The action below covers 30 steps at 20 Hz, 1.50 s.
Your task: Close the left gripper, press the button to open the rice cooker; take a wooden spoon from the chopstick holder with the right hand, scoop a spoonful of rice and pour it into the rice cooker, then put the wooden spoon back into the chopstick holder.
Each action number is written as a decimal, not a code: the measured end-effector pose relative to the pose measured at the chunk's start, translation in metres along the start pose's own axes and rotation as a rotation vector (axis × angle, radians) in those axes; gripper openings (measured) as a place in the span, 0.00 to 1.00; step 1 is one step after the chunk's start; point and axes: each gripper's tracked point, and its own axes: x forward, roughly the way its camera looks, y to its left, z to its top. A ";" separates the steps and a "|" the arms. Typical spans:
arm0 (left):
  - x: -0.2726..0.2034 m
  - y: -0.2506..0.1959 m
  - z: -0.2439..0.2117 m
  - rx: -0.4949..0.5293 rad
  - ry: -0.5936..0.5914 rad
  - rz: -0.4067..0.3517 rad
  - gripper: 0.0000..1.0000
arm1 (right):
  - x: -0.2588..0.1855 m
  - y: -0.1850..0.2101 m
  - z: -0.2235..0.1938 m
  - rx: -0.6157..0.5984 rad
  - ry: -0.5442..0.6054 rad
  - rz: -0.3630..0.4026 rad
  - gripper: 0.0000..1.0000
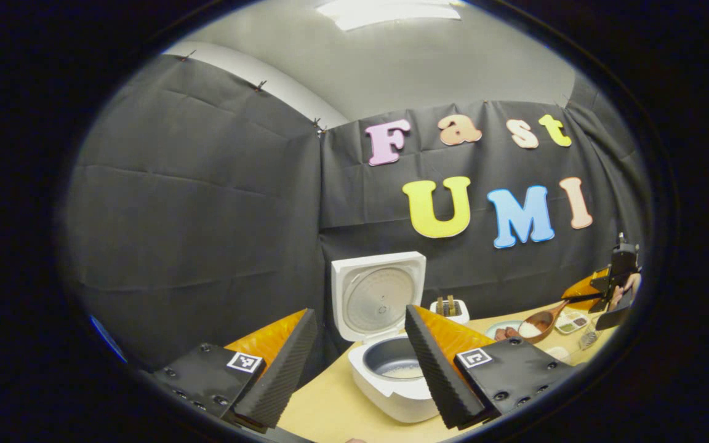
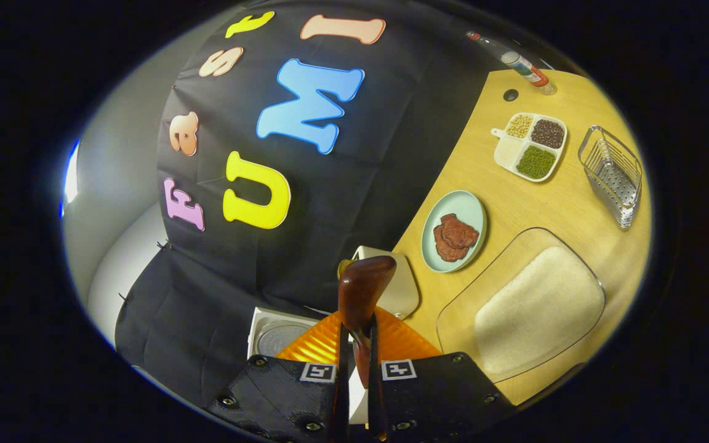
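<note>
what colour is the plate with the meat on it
Pale mint green plate, clearest in the right gripper view.

White rice cooker (image 1: 385,344), reddish-brown wooden spoon (image 2: 364,289), pale blue-green plate (image 2: 468,212), perhaps mint

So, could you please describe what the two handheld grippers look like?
The left gripper has a black bolted body, orange ribbed panels, wedge-shaped fingers with ridged pads, and a square black-and-white marker on each side. The right gripper looks the same: black screwed plates, orange ribbing, two square markers.
</note>
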 end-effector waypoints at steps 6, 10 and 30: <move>-0.010 0.033 -0.011 -0.019 0.018 0.051 0.99 | 0.030 0.037 -0.033 -0.058 0.061 0.041 0.12; -0.016 0.054 -0.016 -0.023 0.027 0.083 1.00 | 0.050 0.053 -0.059 -0.091 0.098 0.053 0.12; -0.052 0.137 -0.040 0.020 0.096 0.274 0.99 | 0.164 0.067 -0.210 -0.501 0.296 0.006 0.12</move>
